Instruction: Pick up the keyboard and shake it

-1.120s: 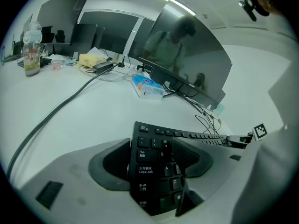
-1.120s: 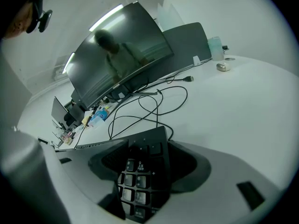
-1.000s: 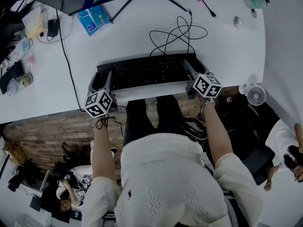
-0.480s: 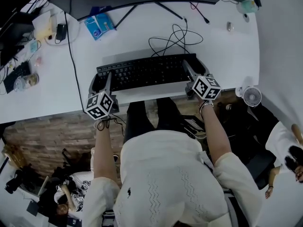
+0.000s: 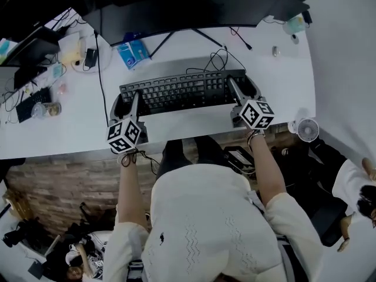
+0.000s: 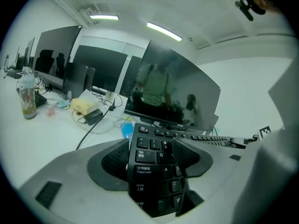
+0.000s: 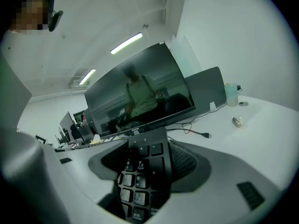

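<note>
A black keyboard [image 5: 185, 91] is held by both ends over the white desk [image 5: 194, 122], with a grey shadow on the desk behind it. My left gripper [image 5: 124, 103] is shut on its left end; in the left gripper view the pads [image 6: 114, 160] pinch the keyboard [image 6: 154, 171] beside the Caps Lock and Shift keys. My right gripper [image 5: 242, 90] is shut on the right end; in the right gripper view its jaws clamp the number-pad end of the keyboard [image 7: 142, 171]. The keyboard's cable [image 5: 223, 60] lies looped behind it.
A wide dark monitor [image 5: 176, 10] stands at the back on a splayed stand. A blue packet [image 5: 134, 53], a black cable [image 5: 103, 75], a bottle [image 5: 44, 109] and a second keyboard [image 5: 32, 101] lie at the left. A small fan [image 5: 306, 129] sits off the desk's right corner.
Both grippers have carried the keyboard away from the desk's front edge toward the monitor. The head view has tipped up, so more of the monitor shows.
</note>
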The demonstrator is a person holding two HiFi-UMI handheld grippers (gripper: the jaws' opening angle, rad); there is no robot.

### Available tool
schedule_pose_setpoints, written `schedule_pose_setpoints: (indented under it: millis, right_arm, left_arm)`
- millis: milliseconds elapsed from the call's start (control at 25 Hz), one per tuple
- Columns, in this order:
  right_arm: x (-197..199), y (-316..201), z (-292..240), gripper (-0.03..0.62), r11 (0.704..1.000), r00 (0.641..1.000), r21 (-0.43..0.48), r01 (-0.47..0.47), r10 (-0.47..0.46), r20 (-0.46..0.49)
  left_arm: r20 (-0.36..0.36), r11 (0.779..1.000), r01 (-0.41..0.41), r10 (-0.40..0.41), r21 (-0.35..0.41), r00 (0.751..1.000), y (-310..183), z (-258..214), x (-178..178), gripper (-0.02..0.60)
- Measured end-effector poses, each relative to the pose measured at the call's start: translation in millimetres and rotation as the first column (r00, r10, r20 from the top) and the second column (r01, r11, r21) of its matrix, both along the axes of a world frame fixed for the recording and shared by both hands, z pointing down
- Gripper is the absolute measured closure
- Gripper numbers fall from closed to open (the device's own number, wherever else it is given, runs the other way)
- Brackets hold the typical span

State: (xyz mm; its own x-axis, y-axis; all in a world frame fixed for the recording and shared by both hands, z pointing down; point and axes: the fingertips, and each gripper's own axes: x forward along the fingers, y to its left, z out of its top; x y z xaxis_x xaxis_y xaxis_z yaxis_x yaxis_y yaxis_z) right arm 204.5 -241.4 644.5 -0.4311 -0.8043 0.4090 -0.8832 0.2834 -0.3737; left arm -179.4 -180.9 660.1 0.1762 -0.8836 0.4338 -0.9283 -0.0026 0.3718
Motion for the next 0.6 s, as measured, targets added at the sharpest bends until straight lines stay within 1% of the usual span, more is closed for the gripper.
schedule_pose_setpoints:
  millis: [160, 320, 480, 600]
  right_arm:
    - [-0.5, -9.1, -33.8, 0.324, 0.997, 1.000, 0.072, 0.000, -0.001, 0.019]
    - [0.4, -17.5, -65.4, 0.324, 0.990, 1.000, 0.140, -0.007, 0.003, 0.027]
    - [-4.2, -29.7, -96.9, 0.324, 0.978, 0.999, 0.210, -0.006, -0.001, 0.034]
    - [-7.2, -36.2, -126.7, 0.324, 0.962, 0.999, 0.272, -0.003, -0.007, 0.036]
  left_arm:
    - [0.028, 0.996, 0.004, -0.007, 0.084, 1.000, -11.1, -36.5, -1.1, 0.307]
    - [0.042, 0.988, 0.000, -0.006, 0.156, 0.999, -23.7, -67.3, -1.6, 0.307]
    - [0.053, 0.974, 0.002, -0.014, 0.225, 0.999, -35.6, -98.6, -6.2, 0.305]
    - [0.059, 0.958, 0.004, -0.022, 0.285, 0.998, -41.6, -127.1, -9.2, 0.307]
